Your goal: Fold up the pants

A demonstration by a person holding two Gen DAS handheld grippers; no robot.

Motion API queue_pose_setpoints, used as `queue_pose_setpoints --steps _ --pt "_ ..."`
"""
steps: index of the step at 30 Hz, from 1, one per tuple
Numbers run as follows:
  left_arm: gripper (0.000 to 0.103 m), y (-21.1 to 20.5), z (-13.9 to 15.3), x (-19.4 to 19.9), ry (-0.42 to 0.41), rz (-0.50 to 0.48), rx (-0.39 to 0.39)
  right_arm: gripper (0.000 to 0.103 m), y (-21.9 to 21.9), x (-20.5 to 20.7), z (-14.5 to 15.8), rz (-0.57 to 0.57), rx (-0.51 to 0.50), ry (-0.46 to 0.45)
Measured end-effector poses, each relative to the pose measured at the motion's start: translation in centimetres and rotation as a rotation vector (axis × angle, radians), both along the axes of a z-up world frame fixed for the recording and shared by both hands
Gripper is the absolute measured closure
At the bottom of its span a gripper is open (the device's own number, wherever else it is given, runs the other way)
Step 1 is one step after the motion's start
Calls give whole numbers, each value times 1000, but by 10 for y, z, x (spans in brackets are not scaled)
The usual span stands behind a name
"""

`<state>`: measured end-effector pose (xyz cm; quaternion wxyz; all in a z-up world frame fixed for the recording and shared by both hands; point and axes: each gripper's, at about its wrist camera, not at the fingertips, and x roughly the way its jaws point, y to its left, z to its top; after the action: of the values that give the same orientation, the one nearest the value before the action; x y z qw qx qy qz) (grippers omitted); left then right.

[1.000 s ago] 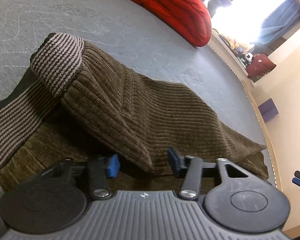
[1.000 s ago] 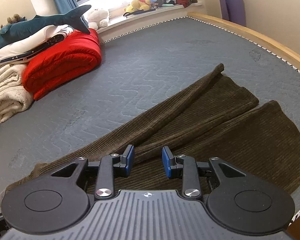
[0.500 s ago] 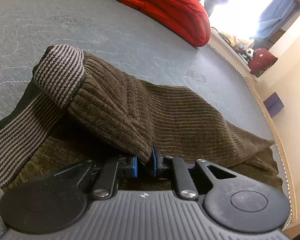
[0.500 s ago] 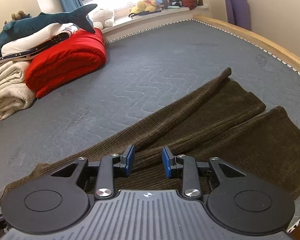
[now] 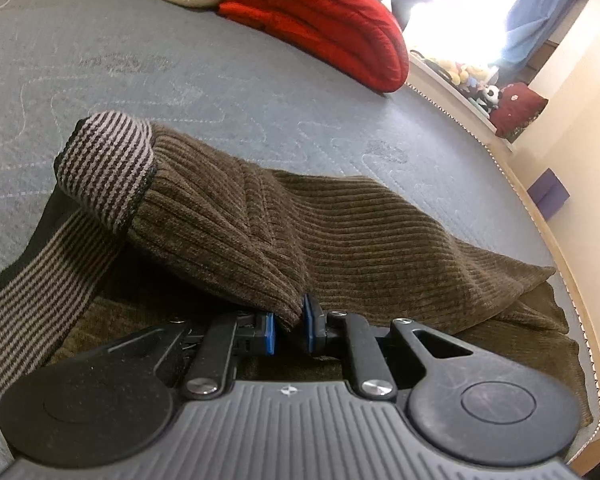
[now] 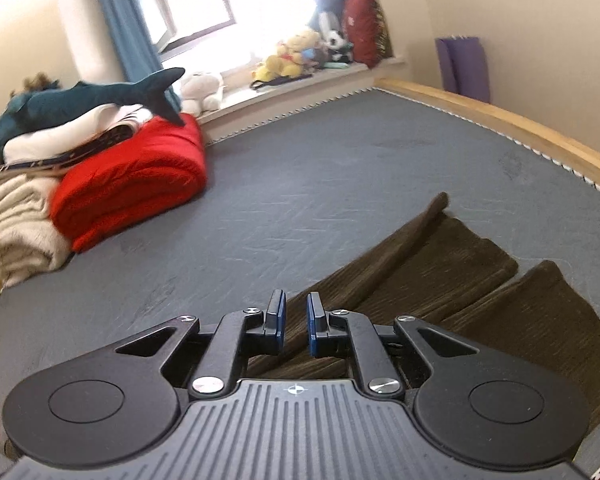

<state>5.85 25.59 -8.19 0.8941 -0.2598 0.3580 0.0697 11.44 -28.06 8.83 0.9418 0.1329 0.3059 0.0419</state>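
Brown corduroy pants (image 5: 340, 236) with a grey-and-black striped waistband (image 5: 104, 164) lie on the grey mattress (image 5: 180, 68). My left gripper (image 5: 289, 326) is shut on a raised fold of the pants near the waist. In the right wrist view the two legs (image 6: 480, 280) stretch away to the right. My right gripper (image 6: 295, 328) has its jaws nearly closed, with a fold of the pants leg running between the blue pads; whether it is pinched I cannot tell.
A folded red blanket (image 6: 132, 184), beige blankets (image 6: 16, 224) and a plush shark (image 6: 80, 104) are stacked at the far side of the bed. Stuffed toys (image 6: 300, 52) line the window sill. The wooden bed edge (image 6: 500, 120) runs along the right.
My left gripper closed on the pants fold and lifted it slightly. My right gripper narrowed its jaws and tilted upward, so more of the room shows.
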Motion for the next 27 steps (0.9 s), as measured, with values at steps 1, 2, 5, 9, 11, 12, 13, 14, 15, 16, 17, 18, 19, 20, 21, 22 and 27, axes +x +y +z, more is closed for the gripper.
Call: queue_pose_setpoints --steps 1,2,5,9,11,12,13,14,15,16,17,18,19,20,21,22,27 --pt "88 0 1 0 -6 1 4 90 -7 7 -1 -8 10 11" --pt "88 0 2 0 -10 1 7 90 -15 16 -2 -18 21 23" --pt "88 -1 2 0 -14 -3 19 90 -38 53 -13 -49 41 62" --pt "88 -1 -1 2 0 -13 5 90 -60 100 -46 -69 86 148" --pt "88 2 -5 3 11 -8 -11 90 -69 122 -63 -86 142 193" --pt "88 2 -5 4 11 -6 -11 89 -72 132 -71 -95 169 206" --pt "88 2 -6 4 8 -4 -13 85 -74 140 -78 -101 190 216" --pt "88 2 -6 4 4 -4 -11 82 -75 149 -86 -108 205 229" --pt "88 1 -5 4 0 -4 -9 76 -74 158 -93 -118 210 244" --pt "87 1 -5 4 -2 -4 -10 73 -72 166 -99 -128 211 255" --pt "84 2 -6 4 -5 -4 -15 73 -70 175 -105 -131 213 260" --pt "82 2 -6 3 -6 -2 -22 71 -68 183 -111 -134 215 260" --pt "81 3 -7 2 -8 0 -31 71 -68 189 -117 -143 214 262" --pt "81 5 -8 1 -10 4 -37 71 -67 196 -123 -159 217 267" --pt "81 6 -8 0 -12 7 -39 71 -69 201 -130 -179 228 276" --pt "81 6 -9 -1 -14 8 -39 71 -73 207 -136 -197 244 287" --pt "78 6 -9 -2 -24 7 -32 71 -75 227 -160 -246 260 326"
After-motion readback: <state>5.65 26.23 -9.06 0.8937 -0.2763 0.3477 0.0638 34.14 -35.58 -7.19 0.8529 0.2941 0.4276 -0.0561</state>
